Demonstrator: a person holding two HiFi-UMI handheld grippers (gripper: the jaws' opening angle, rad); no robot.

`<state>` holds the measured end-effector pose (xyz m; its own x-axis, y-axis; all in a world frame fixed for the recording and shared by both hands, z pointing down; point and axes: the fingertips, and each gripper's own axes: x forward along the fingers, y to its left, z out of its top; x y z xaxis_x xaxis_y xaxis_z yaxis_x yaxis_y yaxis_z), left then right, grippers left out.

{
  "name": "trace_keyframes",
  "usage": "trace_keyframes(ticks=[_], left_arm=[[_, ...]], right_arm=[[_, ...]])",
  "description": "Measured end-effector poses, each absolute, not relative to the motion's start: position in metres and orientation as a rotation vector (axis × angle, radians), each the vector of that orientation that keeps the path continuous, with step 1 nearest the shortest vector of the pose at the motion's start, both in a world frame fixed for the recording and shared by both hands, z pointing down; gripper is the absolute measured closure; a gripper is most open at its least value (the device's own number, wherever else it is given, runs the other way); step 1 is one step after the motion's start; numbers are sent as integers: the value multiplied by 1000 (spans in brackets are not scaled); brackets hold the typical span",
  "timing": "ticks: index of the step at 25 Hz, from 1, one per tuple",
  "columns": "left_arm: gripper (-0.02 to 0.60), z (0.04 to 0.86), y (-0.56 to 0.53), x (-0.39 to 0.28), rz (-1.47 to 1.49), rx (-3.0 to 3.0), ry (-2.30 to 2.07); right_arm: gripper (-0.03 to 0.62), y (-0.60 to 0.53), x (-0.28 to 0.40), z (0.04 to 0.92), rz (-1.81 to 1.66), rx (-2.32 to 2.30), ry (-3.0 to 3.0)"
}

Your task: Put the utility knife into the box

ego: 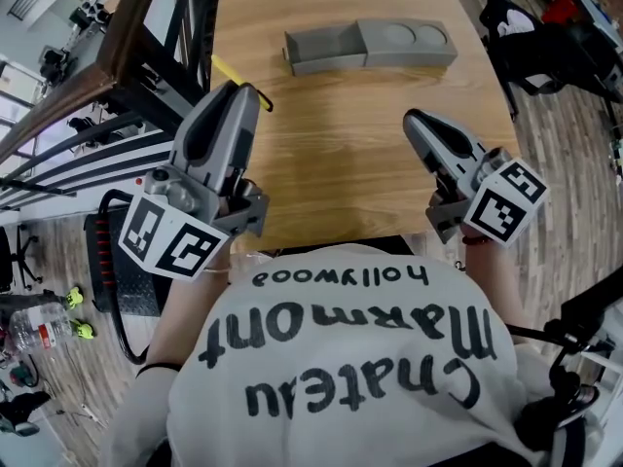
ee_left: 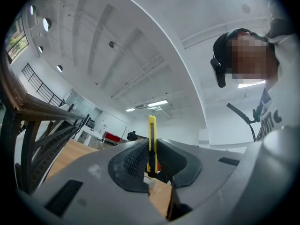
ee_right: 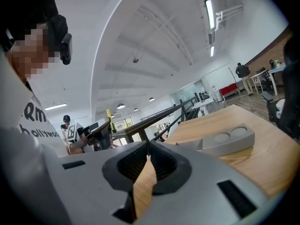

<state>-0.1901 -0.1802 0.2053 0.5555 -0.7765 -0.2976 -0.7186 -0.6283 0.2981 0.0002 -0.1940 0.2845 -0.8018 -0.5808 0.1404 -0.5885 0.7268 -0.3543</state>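
Note:
My left gripper is shut on a yellow utility knife, which stands up between its jaws in the left gripper view. In the head view only the knife's yellow ends poke out beside the jaw tips, above the table's left edge. The grey box lies at the far middle of the wooden table, its drawer part slid out to the left. The box also shows in the right gripper view. My right gripper is raised over the table's near right, shut and holding nothing.
A dark metal railing runs along the table's left side. Black chairs stand to the right of the table. A water bottle and small items lie on the floor at the lower left.

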Motion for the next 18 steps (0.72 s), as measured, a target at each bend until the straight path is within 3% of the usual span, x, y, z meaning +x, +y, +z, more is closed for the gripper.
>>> trace_keyframes(ticks=[18], left_arm=[[531, 235, -227, -152, -603, 2542, -1302]], right_arm=[[568, -237, 32, 309, 648, 899, -2817]])
